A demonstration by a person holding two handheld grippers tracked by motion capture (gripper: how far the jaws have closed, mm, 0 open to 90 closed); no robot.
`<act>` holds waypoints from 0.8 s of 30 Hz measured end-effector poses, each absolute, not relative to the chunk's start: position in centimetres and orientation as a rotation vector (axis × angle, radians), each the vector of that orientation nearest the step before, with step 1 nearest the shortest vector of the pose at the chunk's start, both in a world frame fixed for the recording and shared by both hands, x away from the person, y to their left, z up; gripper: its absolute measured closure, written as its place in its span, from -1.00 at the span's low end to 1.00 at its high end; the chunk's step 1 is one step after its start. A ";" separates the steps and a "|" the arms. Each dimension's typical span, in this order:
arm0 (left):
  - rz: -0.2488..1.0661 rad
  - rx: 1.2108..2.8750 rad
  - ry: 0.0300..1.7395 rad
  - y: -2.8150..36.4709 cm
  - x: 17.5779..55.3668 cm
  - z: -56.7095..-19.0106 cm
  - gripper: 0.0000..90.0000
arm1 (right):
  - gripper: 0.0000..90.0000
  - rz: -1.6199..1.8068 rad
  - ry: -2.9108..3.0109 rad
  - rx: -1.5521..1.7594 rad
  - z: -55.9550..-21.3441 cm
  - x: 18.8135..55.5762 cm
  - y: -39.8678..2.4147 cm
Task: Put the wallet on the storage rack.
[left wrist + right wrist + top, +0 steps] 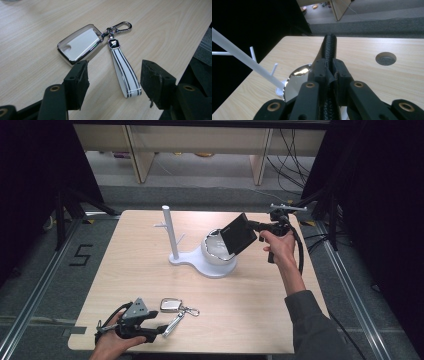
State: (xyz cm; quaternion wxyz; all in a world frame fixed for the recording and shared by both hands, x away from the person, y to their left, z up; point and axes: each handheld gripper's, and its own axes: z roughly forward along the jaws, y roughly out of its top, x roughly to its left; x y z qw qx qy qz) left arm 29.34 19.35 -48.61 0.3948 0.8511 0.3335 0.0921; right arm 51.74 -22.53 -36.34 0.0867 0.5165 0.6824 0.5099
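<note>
A silver and white key fob [171, 305] [80, 46] lies near the table's front left, joined to a clip [120, 26] and a white striped strap [173, 324] [125, 72]. My left gripper [161, 330] [115, 72] is open just in front of it, its jaws either side of the strap's end. My right gripper [256, 227] [330, 70] is shut on a flat black wallet [239, 234] [329, 47]. It holds the wallet tilted over the shiny bowl [216, 254] [297, 75] of a white stand [169, 232].
The stand's white pole [244, 62] has short side pegs and rises left of the bowl. A round hole [386, 58] sits in the tabletop near the far right. Black curtains flank the table, and cables lie on the floor behind.
</note>
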 end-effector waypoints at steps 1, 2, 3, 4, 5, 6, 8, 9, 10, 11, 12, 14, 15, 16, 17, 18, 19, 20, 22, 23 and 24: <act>0.233 2.158 0.846 19.3 29.3 -48.6 -0.13 | 0.85 1.519 2.033 1.539 -36.3 51.7 -22.5; 0.230 2.166 0.843 19.4 29.3 -48.6 -0.13 | 0.85 1.515 2.040 1.514 -36.5 51.9 -22.6; 0.230 2.164 0.846 19.4 29.3 -48.6 -0.13 | 0.85 1.497 2.040 1.514 -36.5 52.0 -22.6; 0.228 2.163 0.848 19.4 29.3 -48.6 -0.13 | 0.85 1.501 2.037 1.523 -36.7 52.2 -22.6; 0.228 2.163 0.848 19.4 29.3 -48.6 -0.13 | 0.85 1.501 2.037 1.523 -36.7 52.2 -22.6; 0.230 2.159 0.853 19.3 29.3 -48.7 -0.13 | 0.85 1.510 2.030 1.548 -36.7 52.2 -22.4; 0.224 2.160 0.842 19.3 29.4 -48.8 -0.13 | 0.85 1.517 2.028 1.565 -36.7 52.2 -22.2; 0.230 2.163 0.848 19.3 29.4 -48.8 -0.13 | 0.85 1.511 2.027 1.542 -36.7 52.4 -22.2; 0.224 2.167 0.842 19.3 29.4 -48.8 -0.13 | 0.85 1.519 2.023 1.557 -36.7 52.4 -22.0; 0.224 2.167 0.842 19.3 29.4 -48.8 -0.13 | 0.85 1.519 2.023 1.557 -36.7 52.4 -22.0; 0.225 2.171 0.840 19.3 29.4 -48.8 -0.13 | 0.85 1.516 2.026 1.544 -36.7 52.5 -22.0; 0.224 2.176 0.840 19.3 29.4 -48.8 -0.13 | 0.85 1.523 2.027 1.567 -36.5 52.6 -21.7; 0.223 2.173 0.845 19.3 29.4 -48.9 -0.13 | 0.85 1.517 2.027 1.537 -36.6 52.7 -21.7; 0.222 2.176 0.843 19.3 29.3 -48.9 -0.13 | 0.85 1.527 2.028 1.578 -36.4 52.6 -21.4; 0.222 2.176 0.843 19.3 29.3 -48.9 -0.13 | 0.85 1.527 2.028 1.578 -36.4 52.6 -21.4; 0.219 2.177 0.846 19.2 29.3 -49.0 -0.13 | 0.85 1.522 2.028 1.553 -36.6 52.8 -21.4; 0.219 2.183 0.838 19.2 29.4 -49.0 -0.13 | 0.85 1.517 2.023 1.575 -36.9 52.9 -21.4; 0.216 2.183 0.841 19.2 29.3 -49.0 -0.13 | 0.85 1.517 2.023 1.575 -36.9 52.9 -21.4; 0.217 2.172 0.845 19.1 29.3 -49.1 -0.13 | 0.85 1.496 2.027 1.575 -37.4 53.2 -21.2; 0.224 2.183 0.842 19.1 29.3 -49.1 -0.13 | 0.85 1.496 2.027 1.575 -37.4 53.2 -21.2; 0.219 2.185 0.837 19.1 29.3 -49.1 -0.13 | 0.85 1.500 2.031 1.571 -37.6 53.3 -21.2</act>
